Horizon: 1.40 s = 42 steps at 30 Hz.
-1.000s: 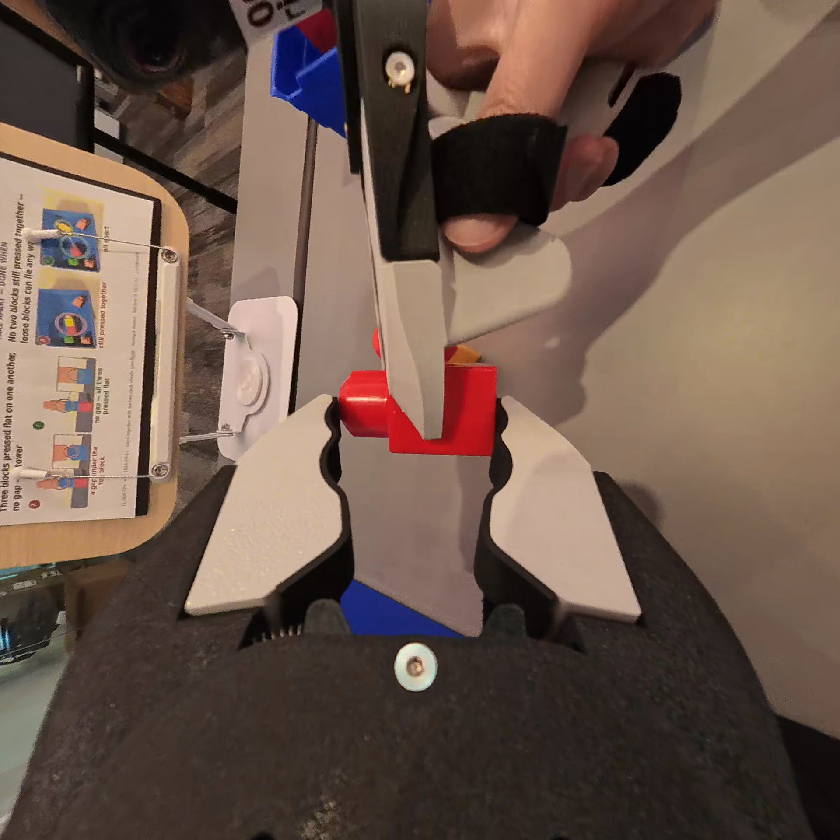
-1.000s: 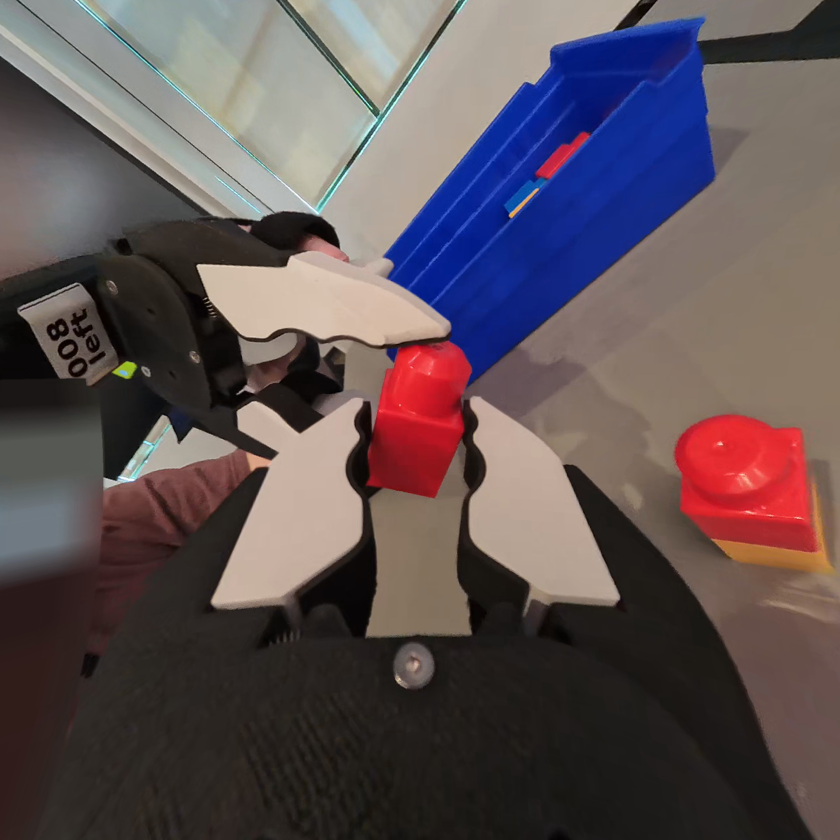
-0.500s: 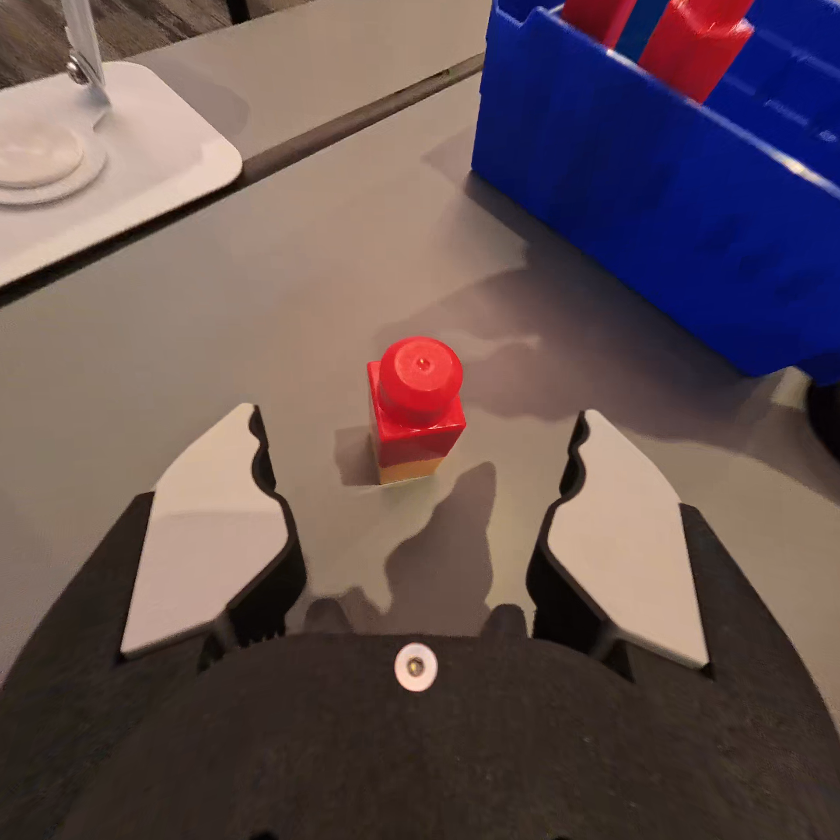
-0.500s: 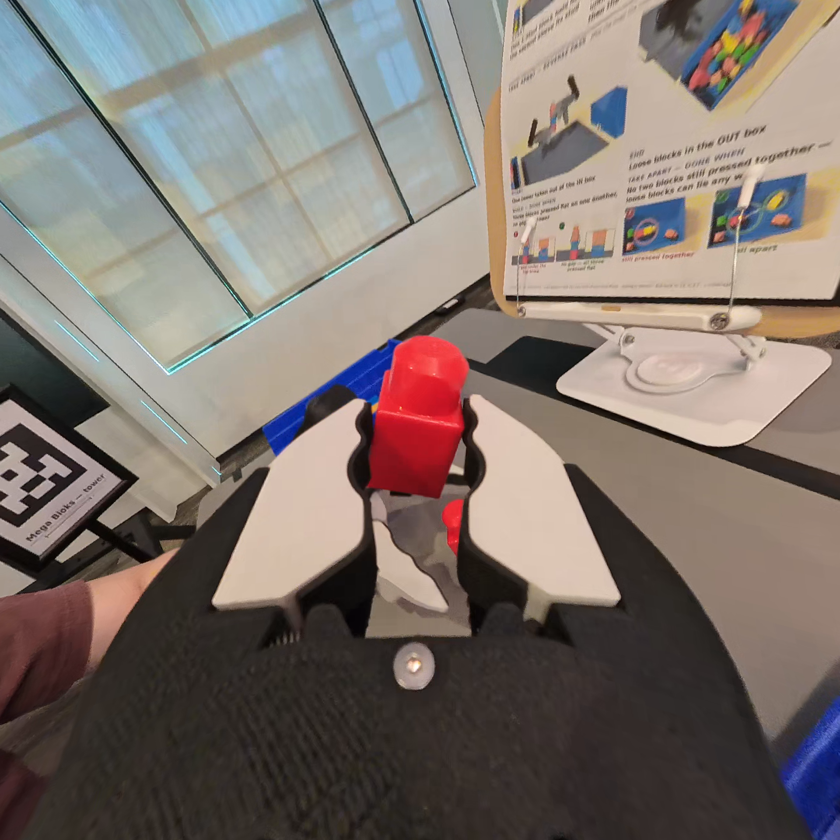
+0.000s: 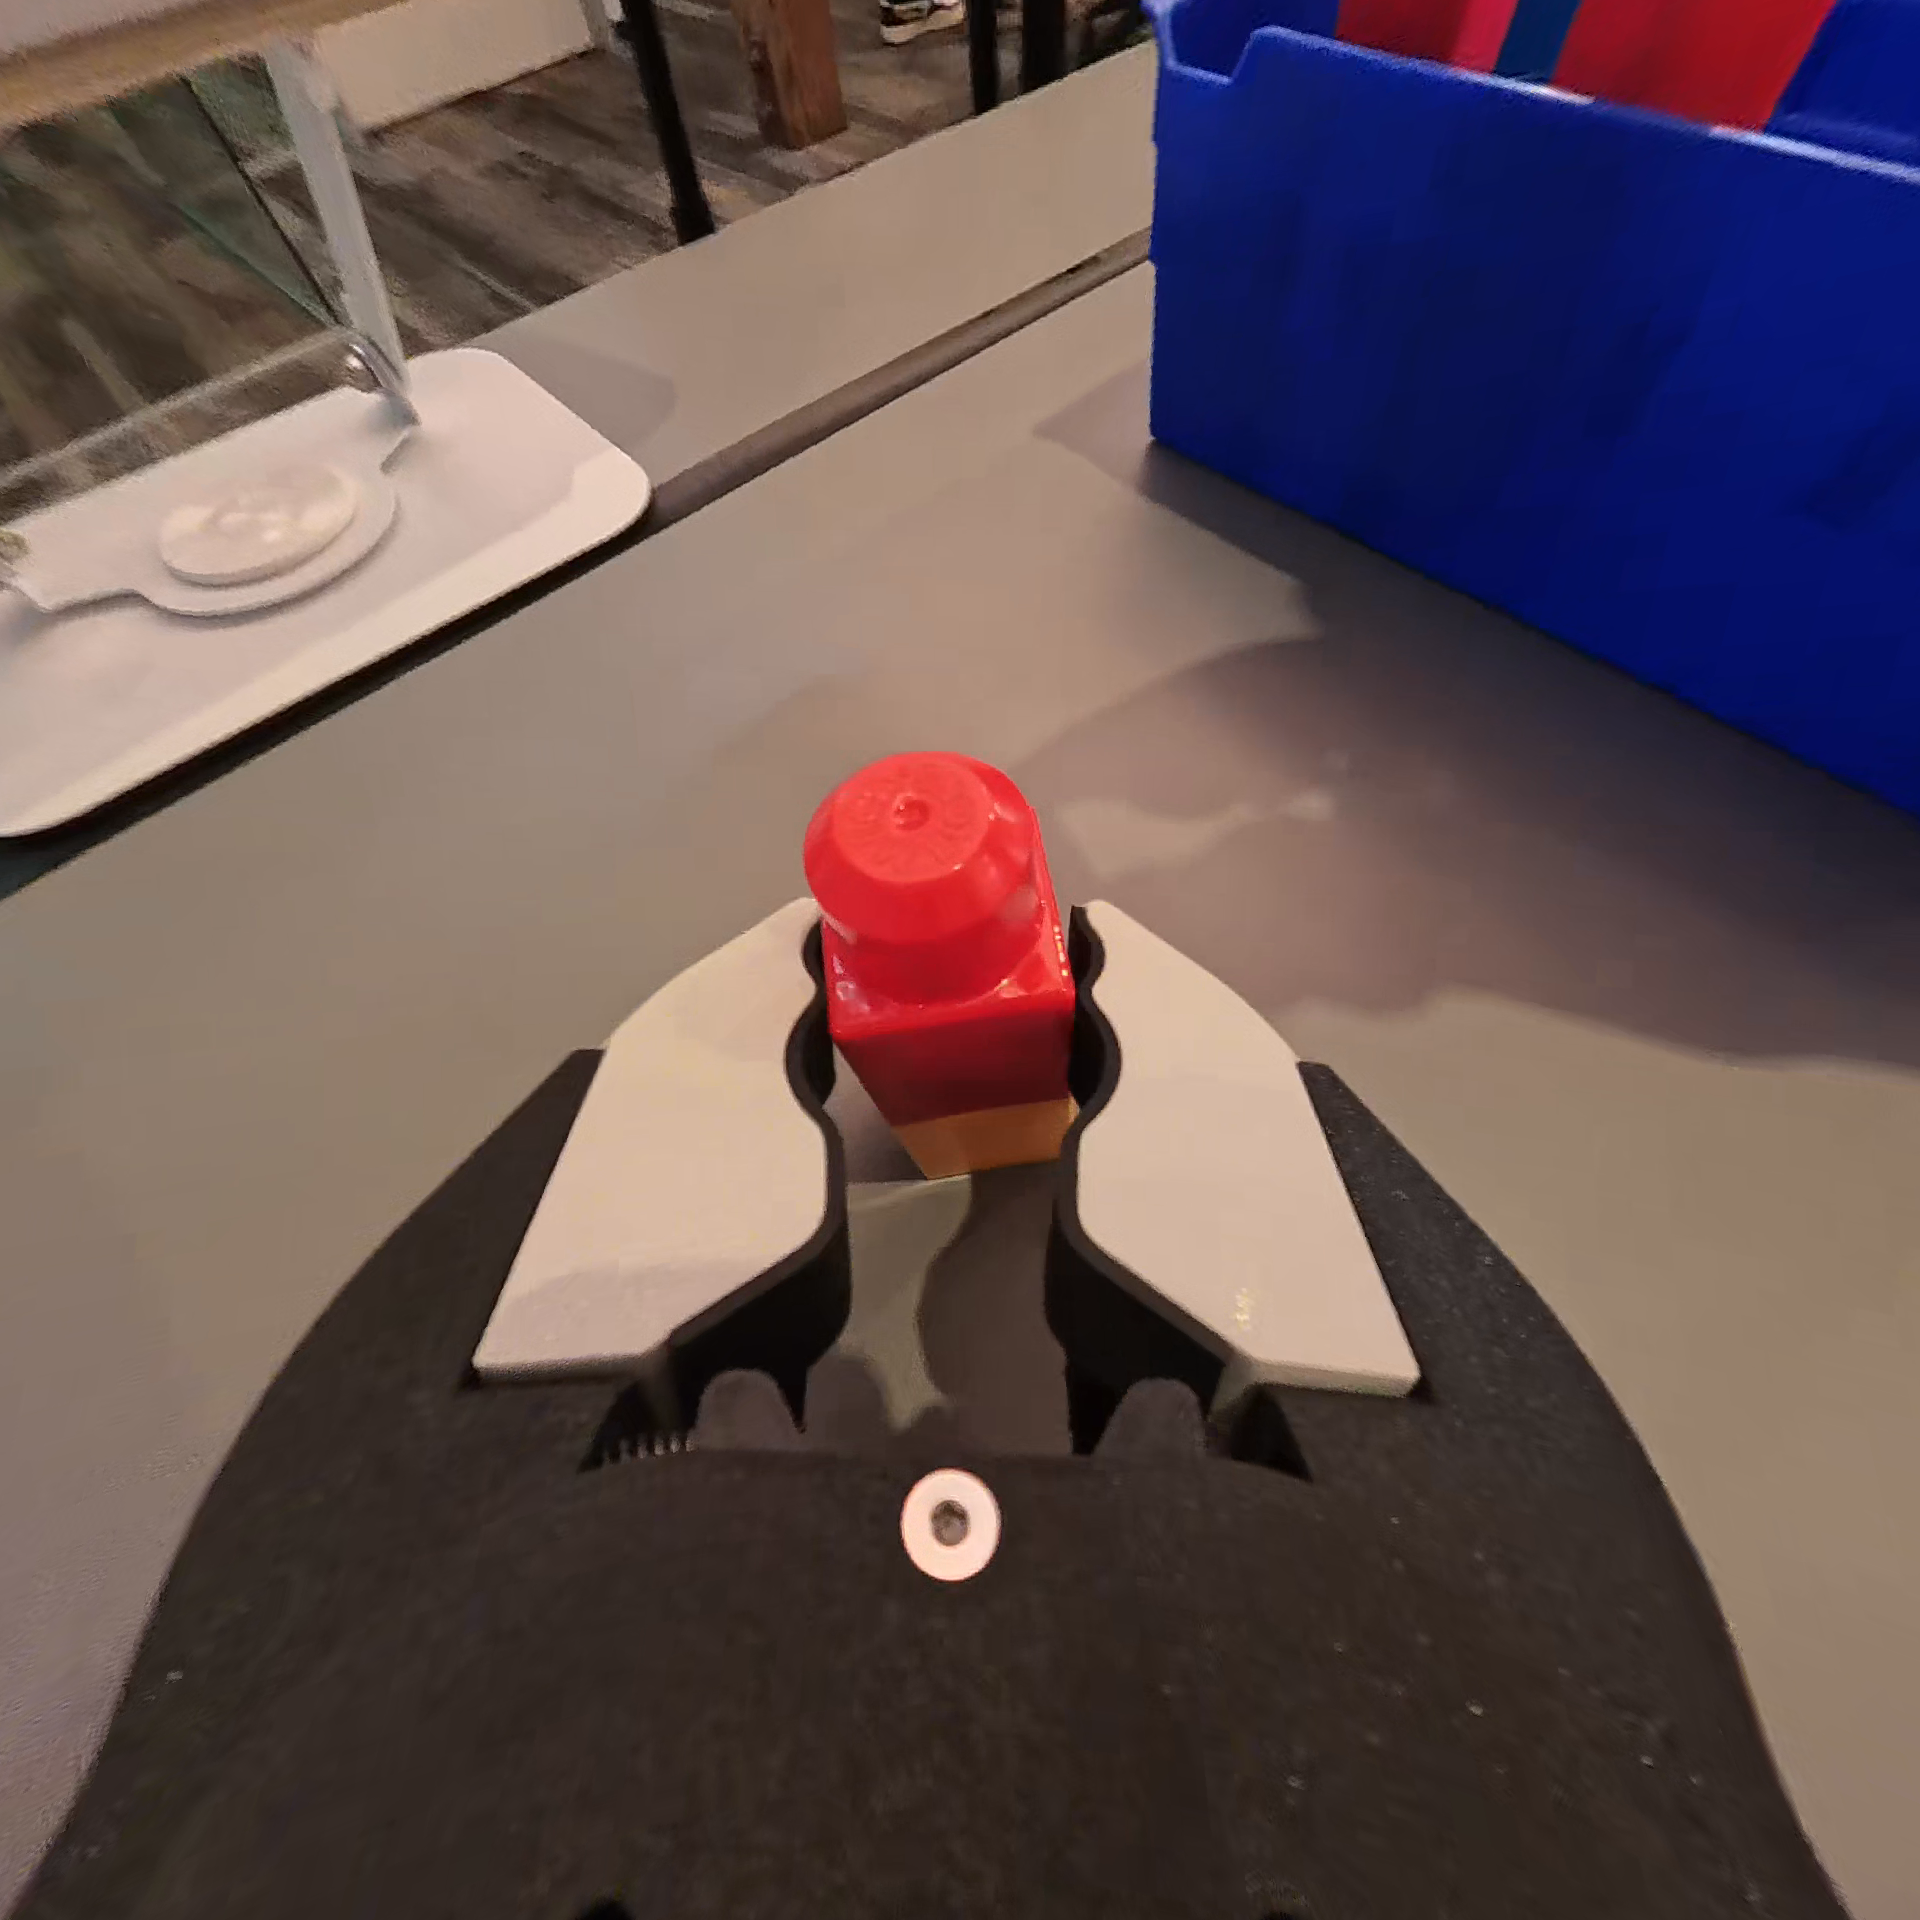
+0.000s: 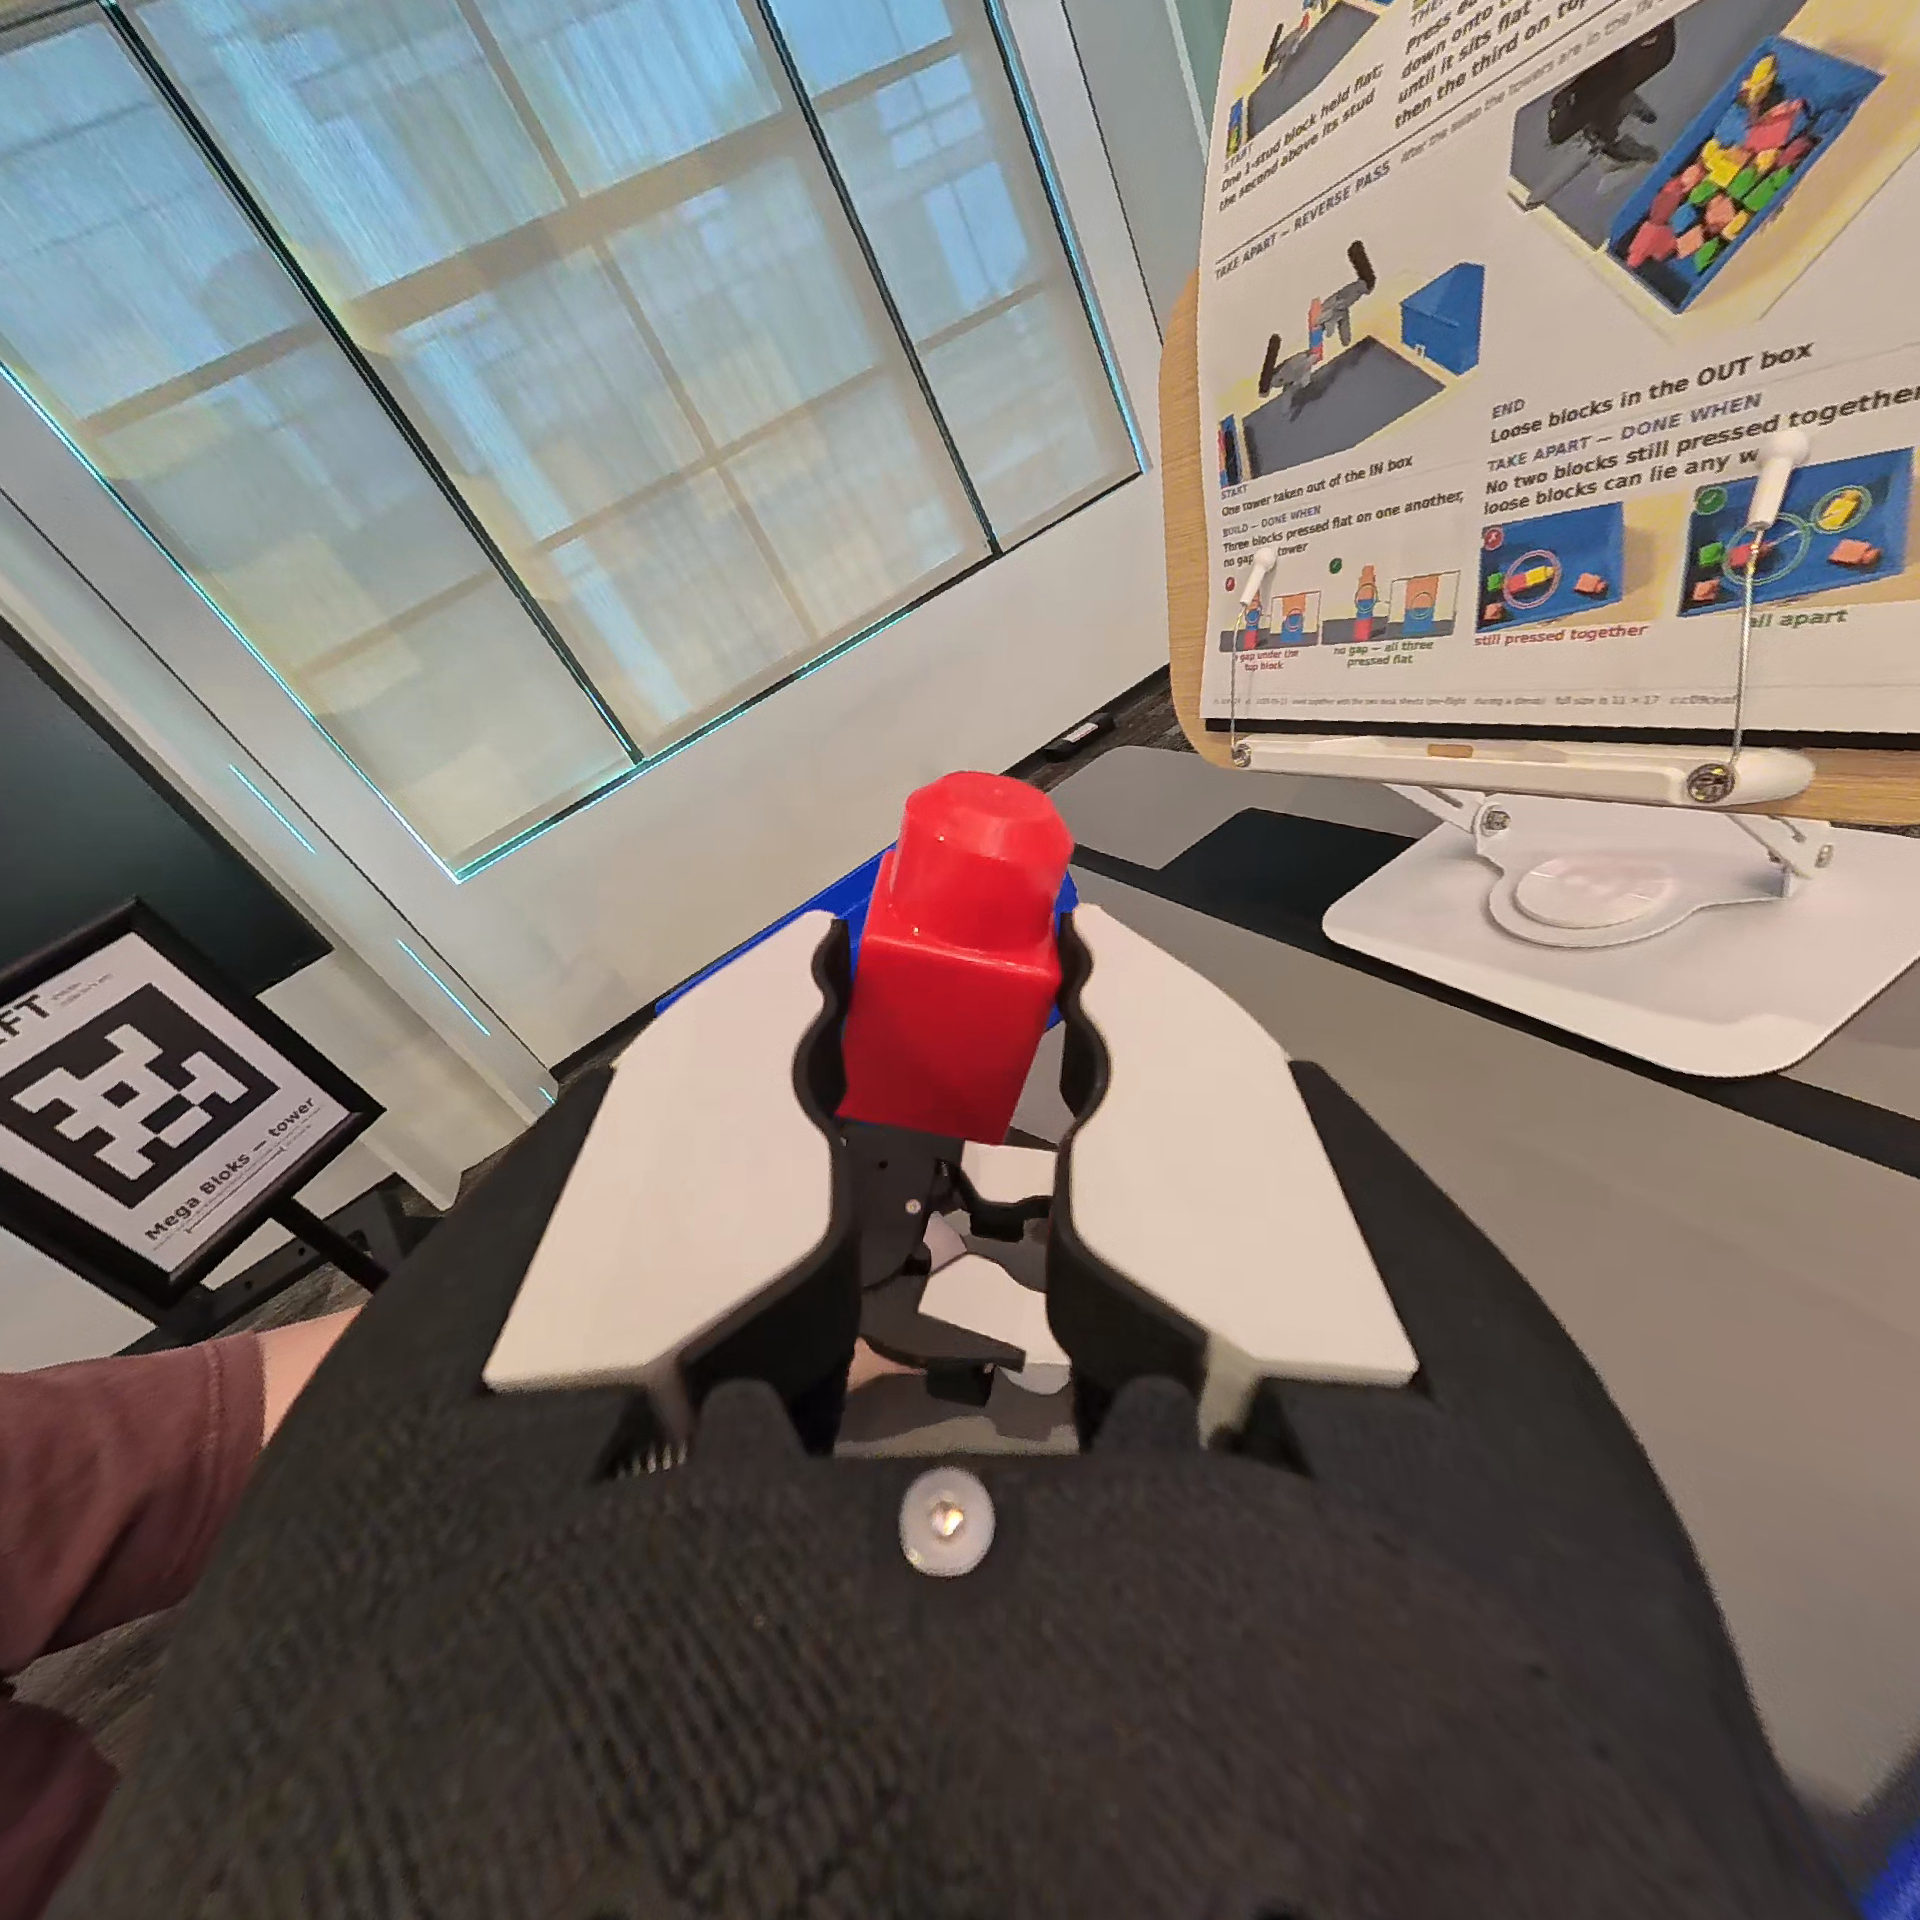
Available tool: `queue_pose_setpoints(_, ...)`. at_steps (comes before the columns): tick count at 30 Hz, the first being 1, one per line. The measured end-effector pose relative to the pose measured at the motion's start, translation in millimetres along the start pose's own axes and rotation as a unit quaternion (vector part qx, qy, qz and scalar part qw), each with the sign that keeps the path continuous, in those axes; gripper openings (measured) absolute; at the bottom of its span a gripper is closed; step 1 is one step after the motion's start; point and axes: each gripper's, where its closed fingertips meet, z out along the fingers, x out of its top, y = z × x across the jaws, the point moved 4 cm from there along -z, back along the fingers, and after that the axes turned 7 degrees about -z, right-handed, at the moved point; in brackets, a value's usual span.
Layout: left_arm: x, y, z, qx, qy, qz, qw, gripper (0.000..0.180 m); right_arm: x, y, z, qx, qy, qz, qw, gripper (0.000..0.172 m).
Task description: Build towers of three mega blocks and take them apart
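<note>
In the left wrist view a red block (image 5: 940, 997) sits pressed on a yellow block (image 5: 987, 1143), and this small stack stands on the grey table (image 5: 520, 935). My left gripper (image 5: 940, 940) is shut on the red block of the stack, with both pads against its sides. In the right wrist view my right gripper (image 6: 951, 940) is shut on a single red block (image 6: 951, 1018) and holds it up in the air, stud pointing away from me. Part of a dark gripper mechanism (image 6: 914, 1236) shows below, between the right fingers.
A blue bin (image 5: 1558, 364) with red and blue blocks stands at the right rear; its corner also shows in the right wrist view (image 6: 727, 987). A white stand base (image 5: 312, 582) carries an instruction board (image 6: 1558, 364). A framed sign (image 6: 135, 1101) and a person's sleeve (image 6: 104, 1507) are at the left.
My left gripper left the red block in the right gripper, opened wide before the red-and-yellow stack, then moved in and closed on its red block. My right gripper swung upward, still holding its block.
</note>
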Motion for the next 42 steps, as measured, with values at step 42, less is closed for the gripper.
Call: queue_pose_setpoints(42,44.1,64.6,-106.3,-0.437,-0.100,0.025,0.894,0.041,-82.3,-64.1,40.9,0.232,-0.226,-0.078,0.943,0.038)
